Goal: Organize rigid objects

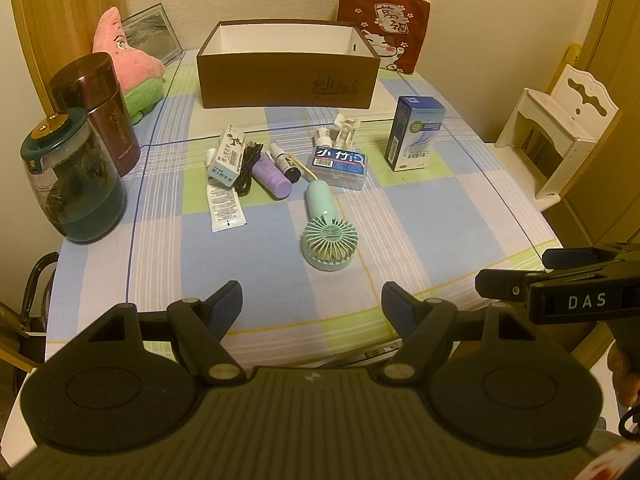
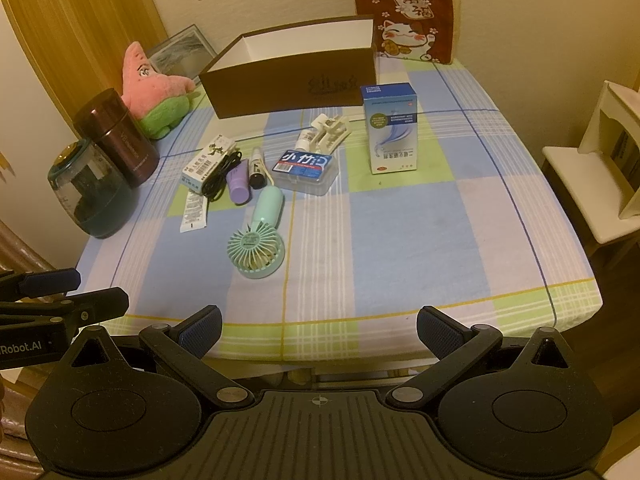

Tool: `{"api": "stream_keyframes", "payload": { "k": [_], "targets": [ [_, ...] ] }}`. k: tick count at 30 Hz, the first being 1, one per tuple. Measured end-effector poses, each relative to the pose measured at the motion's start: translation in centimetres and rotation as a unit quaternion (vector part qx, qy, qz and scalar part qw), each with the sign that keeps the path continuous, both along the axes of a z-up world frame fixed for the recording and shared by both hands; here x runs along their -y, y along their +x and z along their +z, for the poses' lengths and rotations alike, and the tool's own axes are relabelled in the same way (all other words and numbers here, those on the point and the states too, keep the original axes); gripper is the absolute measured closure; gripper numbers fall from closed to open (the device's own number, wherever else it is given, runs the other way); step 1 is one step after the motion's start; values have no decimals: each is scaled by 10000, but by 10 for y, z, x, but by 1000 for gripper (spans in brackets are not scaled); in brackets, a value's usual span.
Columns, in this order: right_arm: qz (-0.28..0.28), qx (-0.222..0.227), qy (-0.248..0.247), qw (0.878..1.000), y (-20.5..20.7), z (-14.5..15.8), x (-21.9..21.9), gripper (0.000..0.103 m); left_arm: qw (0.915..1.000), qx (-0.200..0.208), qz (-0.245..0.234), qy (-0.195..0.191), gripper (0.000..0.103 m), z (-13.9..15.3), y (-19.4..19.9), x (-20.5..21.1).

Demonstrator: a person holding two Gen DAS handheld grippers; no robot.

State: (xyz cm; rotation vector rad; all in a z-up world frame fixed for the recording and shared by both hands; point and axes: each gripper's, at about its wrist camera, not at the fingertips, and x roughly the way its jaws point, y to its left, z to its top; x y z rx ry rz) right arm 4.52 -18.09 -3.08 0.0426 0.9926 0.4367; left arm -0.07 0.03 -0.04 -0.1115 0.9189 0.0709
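Note:
An open brown box (image 1: 288,80) (image 2: 288,84) with a white inside stands at the back of the table. In front of it lie a mint hand fan (image 1: 326,232) (image 2: 260,236), a clear case with a blue label (image 1: 340,164) (image 2: 306,170), a purple tube (image 1: 272,178) (image 2: 239,186), a black cable (image 1: 248,164), a small carton (image 1: 226,156) (image 2: 208,160) and a white clip (image 2: 330,134). A tall blue-white carton (image 1: 414,132) (image 2: 392,128) stands upright at the right. My left gripper (image 1: 312,304) is open and empty at the table's front edge. My right gripper (image 2: 318,330) is open and empty beside it.
A teal jar (image 1: 72,176) (image 2: 92,188) and a maroon flask (image 1: 100,108) (image 2: 120,136) stand at the table's left edge, with a pink plush (image 1: 128,68) (image 2: 156,88) behind. A cat cushion (image 1: 384,24) leans at the back. A white chair (image 1: 560,128) stands to the right.

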Motion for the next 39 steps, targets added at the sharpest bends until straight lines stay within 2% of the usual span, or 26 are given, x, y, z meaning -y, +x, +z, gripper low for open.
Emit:
{"api": "stream_keyframes", "payload": {
  "k": [39],
  "targets": [
    [13, 9, 10, 10000, 2, 1, -6, 0, 10000, 13, -3, 7, 28, 0, -1, 0]
  ]
}}
